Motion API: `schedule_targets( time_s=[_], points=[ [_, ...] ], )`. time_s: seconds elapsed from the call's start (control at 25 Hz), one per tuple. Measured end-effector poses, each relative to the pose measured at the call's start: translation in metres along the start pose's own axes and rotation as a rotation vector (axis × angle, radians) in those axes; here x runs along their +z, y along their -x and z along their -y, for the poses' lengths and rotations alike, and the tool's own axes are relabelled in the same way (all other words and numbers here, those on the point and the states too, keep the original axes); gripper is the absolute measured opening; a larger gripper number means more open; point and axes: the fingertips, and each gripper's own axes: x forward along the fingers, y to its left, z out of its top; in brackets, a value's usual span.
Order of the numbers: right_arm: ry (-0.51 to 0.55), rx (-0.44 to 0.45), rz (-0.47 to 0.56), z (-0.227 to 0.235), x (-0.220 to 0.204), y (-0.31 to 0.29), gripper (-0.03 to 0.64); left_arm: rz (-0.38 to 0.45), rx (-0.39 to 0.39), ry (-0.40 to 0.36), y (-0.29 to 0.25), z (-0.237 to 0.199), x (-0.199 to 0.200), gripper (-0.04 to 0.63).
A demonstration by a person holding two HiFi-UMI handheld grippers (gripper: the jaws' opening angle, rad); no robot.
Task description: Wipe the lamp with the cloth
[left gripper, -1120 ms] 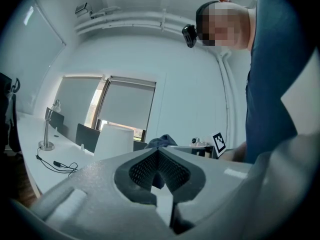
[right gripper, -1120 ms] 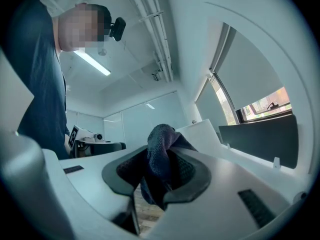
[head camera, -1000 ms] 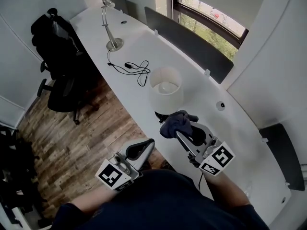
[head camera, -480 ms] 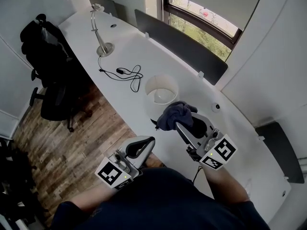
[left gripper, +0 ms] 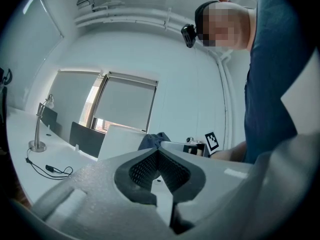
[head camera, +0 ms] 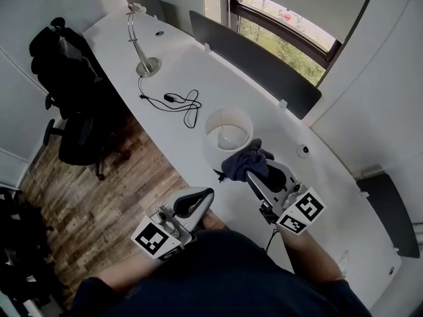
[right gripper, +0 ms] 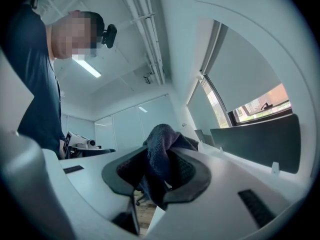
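A white table lamp with a drum shade (head camera: 227,132) stands on the long white desk (head camera: 178,58). My right gripper (head camera: 255,174) is shut on a dark blue cloth (head camera: 244,163), which is bunched against the near side of the shade. In the right gripper view the cloth (right gripper: 161,154) hangs out between the shut jaws. My left gripper (head camera: 200,199) is shut on nothing and hovers off the desk's near edge, left of the lamp. The left gripper view shows its closed jaws, with the shade (left gripper: 122,141) and cloth (left gripper: 154,139) beyond them.
A silver desk lamp (head camera: 141,41) stands at the desk's far left, with a coiled black cable (head camera: 180,102) beside it. A dark divider panel (head camera: 258,55) runs along the desk's back edge under the window. A black office chair (head camera: 73,104) sits on the wood floor at left.
My right gripper has carried the cloth up and forward until it sits against the lamp shade. The left gripper has stayed where it was, shut.
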Motion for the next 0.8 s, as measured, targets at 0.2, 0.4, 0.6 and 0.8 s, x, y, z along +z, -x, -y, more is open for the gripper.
schedule_targets(
  time_s=[0.2,0.4,0.6,0.8],
  points=[
    [-0.036,0.007,-0.009,0.007,-0.015,0.003,0.120,-0.014,0.019,0.004,0.000,-0.004,-0.004,0.006],
    [-0.058,0.006,-0.028,0.011,-0.032,0.006,0.120,-0.028,0.025,-0.001,-0.001,-0.001,-0.007,0.006],
    [-0.073,0.004,-0.062,0.020,-0.053,0.009,0.120,-0.042,0.040,-0.002,0.000,0.000,-0.011,0.006],
    [-0.082,-0.008,-0.106,0.027,-0.075,0.015,0.120,-0.054,0.057,-0.010,0.003,0.001,-0.012,0.006]
  ],
)
